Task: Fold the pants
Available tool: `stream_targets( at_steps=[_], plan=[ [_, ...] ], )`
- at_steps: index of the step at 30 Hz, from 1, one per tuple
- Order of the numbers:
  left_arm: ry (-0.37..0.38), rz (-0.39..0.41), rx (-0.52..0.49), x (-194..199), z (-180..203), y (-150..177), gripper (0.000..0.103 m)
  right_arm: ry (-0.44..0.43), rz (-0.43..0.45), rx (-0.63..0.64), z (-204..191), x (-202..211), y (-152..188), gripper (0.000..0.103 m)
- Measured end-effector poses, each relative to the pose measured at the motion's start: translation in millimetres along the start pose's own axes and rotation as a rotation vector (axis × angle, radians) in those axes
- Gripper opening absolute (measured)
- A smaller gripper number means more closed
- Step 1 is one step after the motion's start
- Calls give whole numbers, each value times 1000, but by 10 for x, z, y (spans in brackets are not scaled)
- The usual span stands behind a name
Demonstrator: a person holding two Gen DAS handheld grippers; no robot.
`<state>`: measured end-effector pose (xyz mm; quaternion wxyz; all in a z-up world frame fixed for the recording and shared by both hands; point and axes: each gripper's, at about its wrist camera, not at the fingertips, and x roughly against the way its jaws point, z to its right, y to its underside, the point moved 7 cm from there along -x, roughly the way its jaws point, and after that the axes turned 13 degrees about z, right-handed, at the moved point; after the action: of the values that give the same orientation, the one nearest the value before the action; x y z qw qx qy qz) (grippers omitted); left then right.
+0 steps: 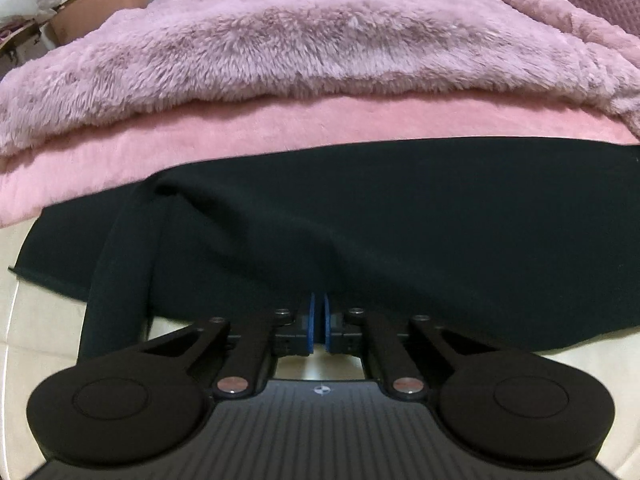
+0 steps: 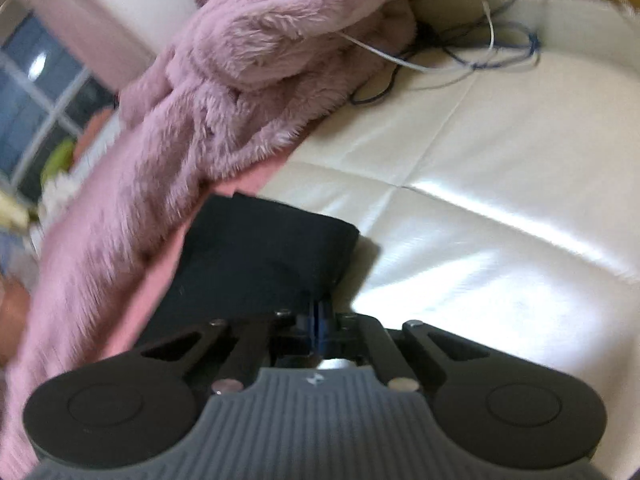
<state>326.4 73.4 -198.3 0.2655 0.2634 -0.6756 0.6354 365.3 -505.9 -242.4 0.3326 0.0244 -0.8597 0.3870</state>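
Nearest in each wrist view, blue-padded jaws are pressed together on the hem of the black, soft knit pants [image 1: 360, 216]: the left gripper [image 1: 319, 312] pinches the near edge, the right gripper [image 2: 319, 312] a corner. The pants lie partly on the cream quilted bed surface [image 2: 480, 200], their far edge against the smooth pink blanket [image 1: 280, 128]. Beyond the pants sits a fluffy mauve throw [image 1: 304, 40]. The cloth looks light, limp and prone to sagging, so edge and corner grips seem best.

cream bed [image 2: 500, 208], black pants [image 1: 360, 220], pink blanket [image 1: 280, 40], cables [image 2: 472, 60]
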Motion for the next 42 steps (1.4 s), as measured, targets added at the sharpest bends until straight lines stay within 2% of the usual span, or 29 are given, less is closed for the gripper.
stream_targets(
  at_steps=[7,9,10,12,14,15,17,19,22,25,26,27,29,30,31,32,33,36,39,42],
  plan=[
    [33,65,35,539,16,146,8,75,-27,1,727,610,14,0],
    [20,90,42,713,-54,196,22,99,-26,26,912,749,-36,0],
    [12,97,44,777,-89,219,25,113,-22,34,1013,801,-80,0],
    [-16,103,43,882,-187,287,41,140,-12,58,1142,852,-162,0],
    [-33,100,59,925,-275,353,50,179,-2,91,1271,856,-300,0],
    [-30,91,79,934,-312,387,52,201,2,116,1319,827,-380,0],
    [8,71,139,937,-340,452,52,253,14,178,1393,752,-521,0],
    [77,62,209,935,-294,504,54,294,23,225,1450,686,-647,0],
    [133,52,264,906,-175,582,59,296,3,239,1489,641,-747,0],
    [90,33,273,808,-178,647,59,303,0,278,1454,659,-812,13],
    [72,30,285,792,-214,671,58,305,9,291,1426,681,-830,31],
    [65,27,299,775,-239,681,58,308,22,313,1379,706,-834,36],
    [72,19,319,754,-269,691,57,297,39,379,1302,804,-859,36],
    [82,11,321,747,-269,695,42,288,43,417,1258,831,-877,36],
    [93,3,324,739,-265,700,34,271,49,457,1201,843,-907,36],
    [104,-6,326,727,-258,701,14,246,60,500,1130,843,-945,36],
    [104,-11,322,738,-266,713,4,216,66,539,1062,833,-977,36],
    [87,23,306,759,-308,570,3,130,55,639,856,671,-1099,36],
    [42,67,284,799,-453,287,3,59,9,721,703,423,-1215,35],
    [-8,92,270,814,-657,-46,3,24,-29,808,595,119,-1342,35]
  ],
)
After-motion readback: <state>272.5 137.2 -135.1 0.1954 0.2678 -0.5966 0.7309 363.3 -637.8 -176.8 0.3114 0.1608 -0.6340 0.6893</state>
